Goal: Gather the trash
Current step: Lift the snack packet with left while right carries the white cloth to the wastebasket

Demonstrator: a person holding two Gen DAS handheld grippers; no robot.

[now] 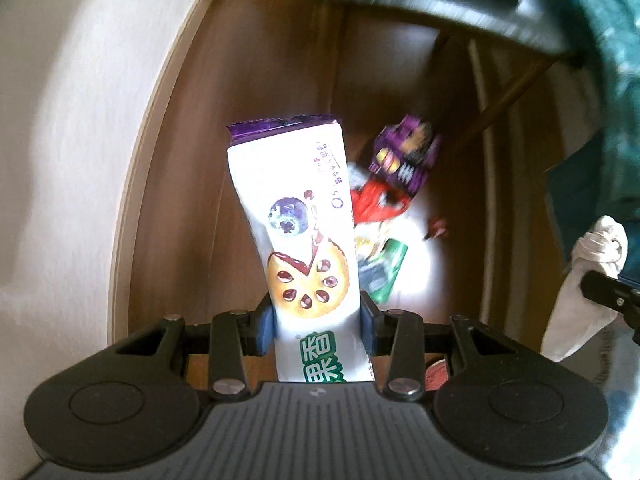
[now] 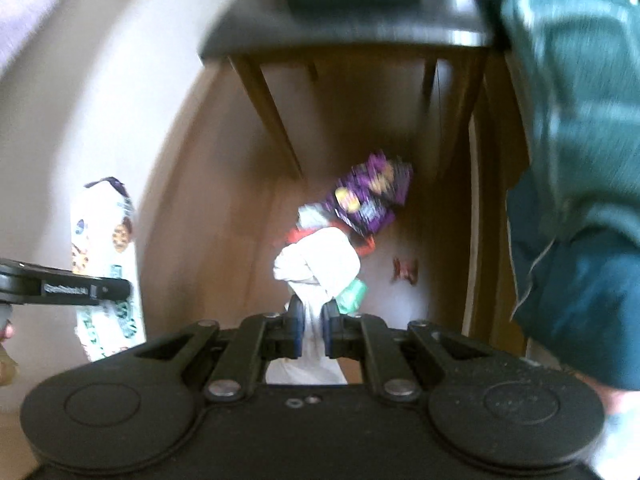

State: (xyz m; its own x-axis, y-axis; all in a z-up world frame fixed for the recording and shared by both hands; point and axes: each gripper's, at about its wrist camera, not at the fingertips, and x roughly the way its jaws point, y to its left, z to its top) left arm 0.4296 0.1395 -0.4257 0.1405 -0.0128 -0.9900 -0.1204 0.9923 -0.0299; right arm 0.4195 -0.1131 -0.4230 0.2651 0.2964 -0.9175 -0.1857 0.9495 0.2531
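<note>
Left tongs (image 1: 318, 326) – biscuit wrapper (image 1: 298, 240), right tongs (image 2: 310, 330) – tissue (image 2: 318, 264)

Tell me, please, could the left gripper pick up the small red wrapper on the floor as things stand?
Probably not: the left gripper is shut on the biscuit packet, so its jaws are occupied, and the red wrapper lies well below it.
</note>
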